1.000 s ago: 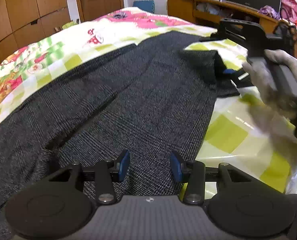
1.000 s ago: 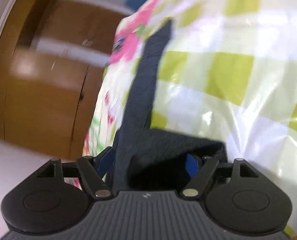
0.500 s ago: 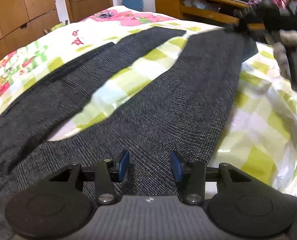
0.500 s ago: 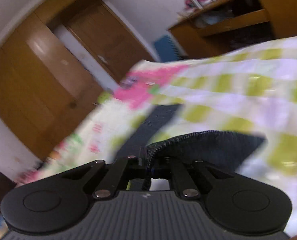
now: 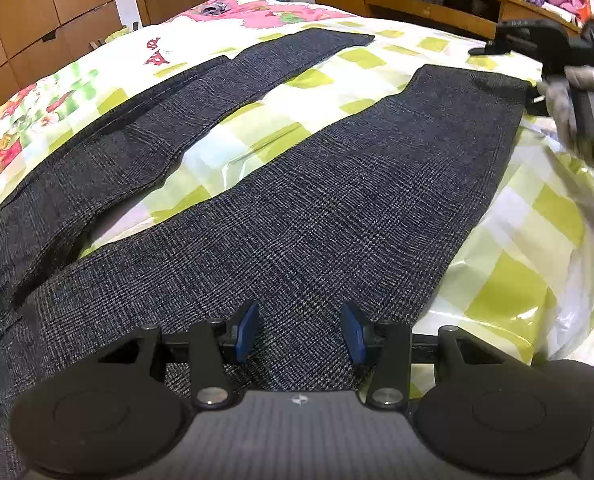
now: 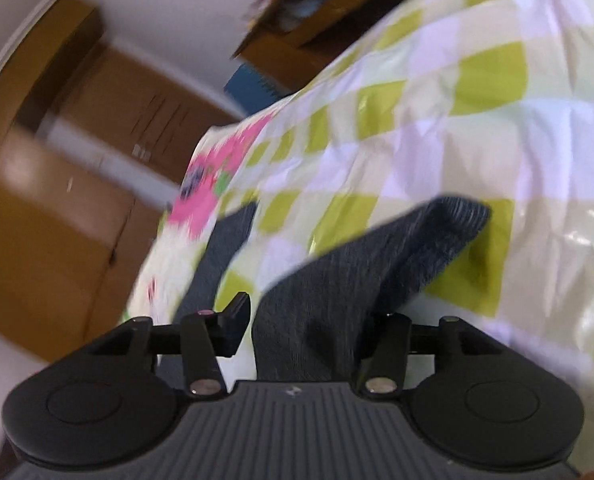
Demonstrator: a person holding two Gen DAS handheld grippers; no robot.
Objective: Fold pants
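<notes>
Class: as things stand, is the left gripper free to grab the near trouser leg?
Probably yes. The left gripper hangs open right over the near leg, nothing between.

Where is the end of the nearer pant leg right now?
In the left wrist view, the leg's hem lies on the bed at upper right, beside the right gripper.

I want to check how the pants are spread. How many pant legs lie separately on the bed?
2. One pant leg lies toward the wardrobe side of the bed; the other pant leg runs from the left gripper to the right gripper at its hem.
</notes>
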